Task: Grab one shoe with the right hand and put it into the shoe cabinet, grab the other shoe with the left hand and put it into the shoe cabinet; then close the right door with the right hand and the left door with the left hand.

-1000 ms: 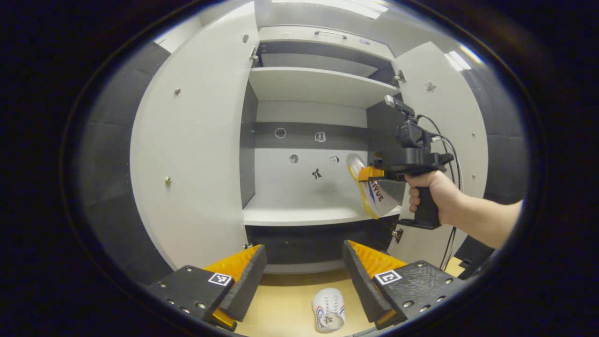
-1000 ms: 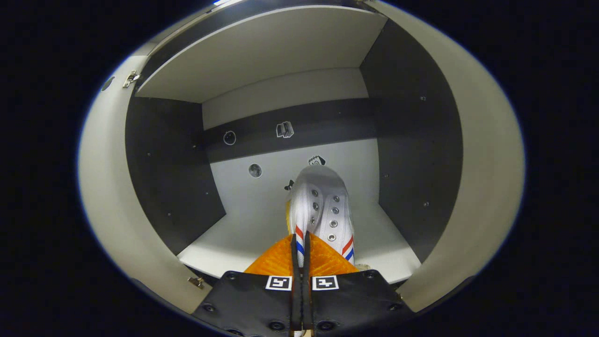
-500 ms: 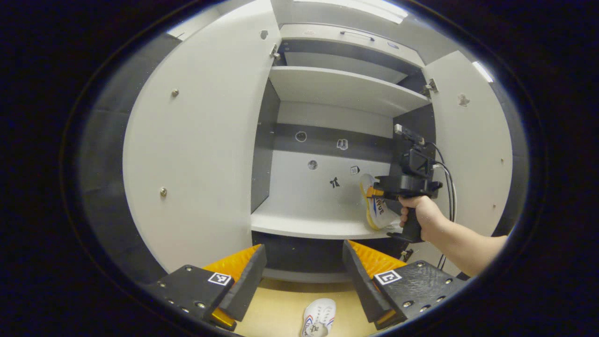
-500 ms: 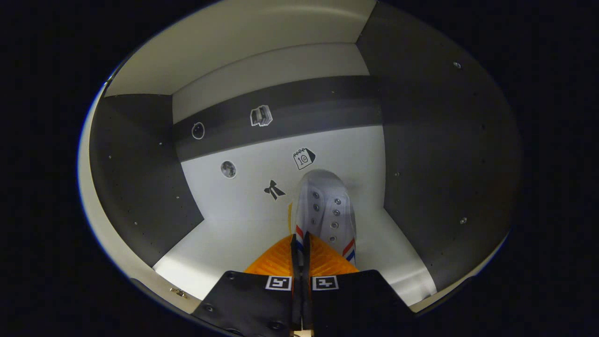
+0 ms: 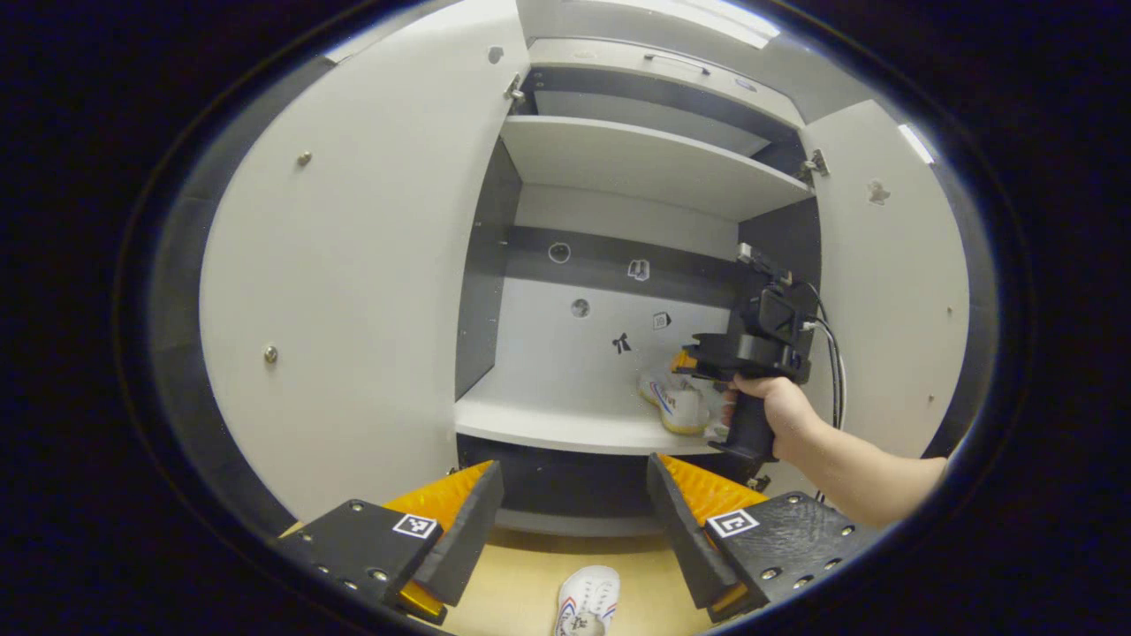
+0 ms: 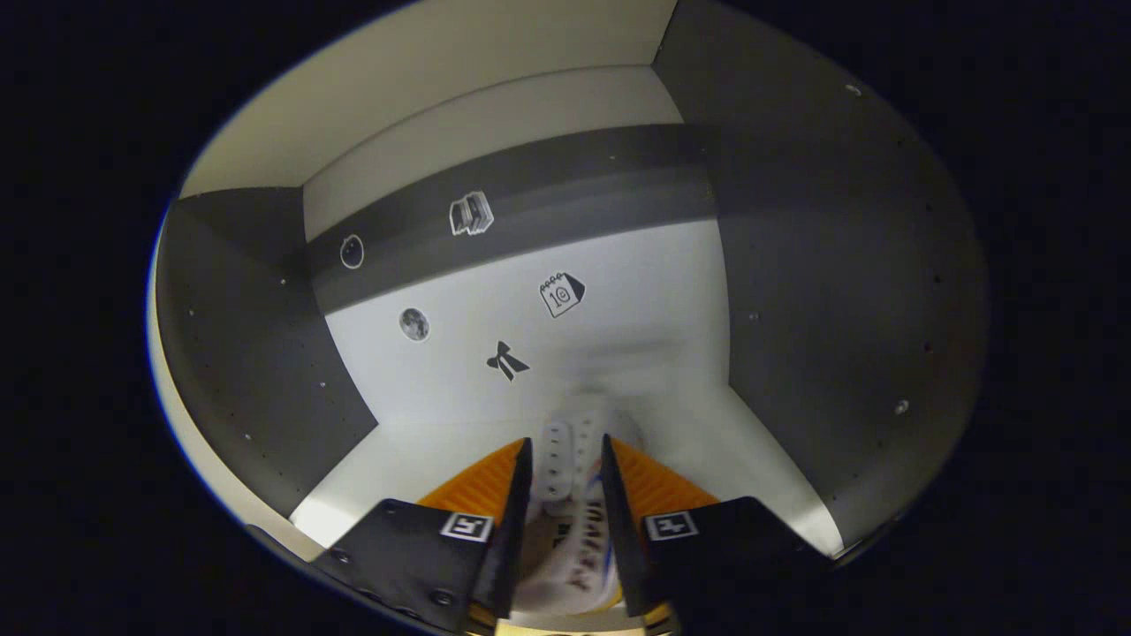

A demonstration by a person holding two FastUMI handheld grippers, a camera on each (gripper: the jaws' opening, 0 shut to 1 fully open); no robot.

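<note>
A white shoe (image 5: 676,404) with a yellow sole lies on the right part of the cabinet's middle shelf (image 5: 548,424). In the right gripper view that shoe (image 6: 565,481) is blurred, low between the parted fingers of my right gripper (image 6: 561,442), which is open. A hand holds the right gripper (image 5: 685,360) just above the shoe. The second white shoe (image 5: 585,605) lies on the wooden floor below my left gripper (image 5: 573,464), which is open with nothing between its fingers.
Both cabinet doors stand wide open, the left door (image 5: 353,291) and the right door (image 5: 892,283). An upper shelf (image 5: 636,163) sits above the middle one. Small stickers dot the back wall (image 6: 565,291). Dark side walls (image 6: 822,265) close in the compartment.
My right gripper has opened and let go of the shoe, which has dropped from hanging sole-out onto the shelf. The left gripper view has shifted only slightly.
</note>
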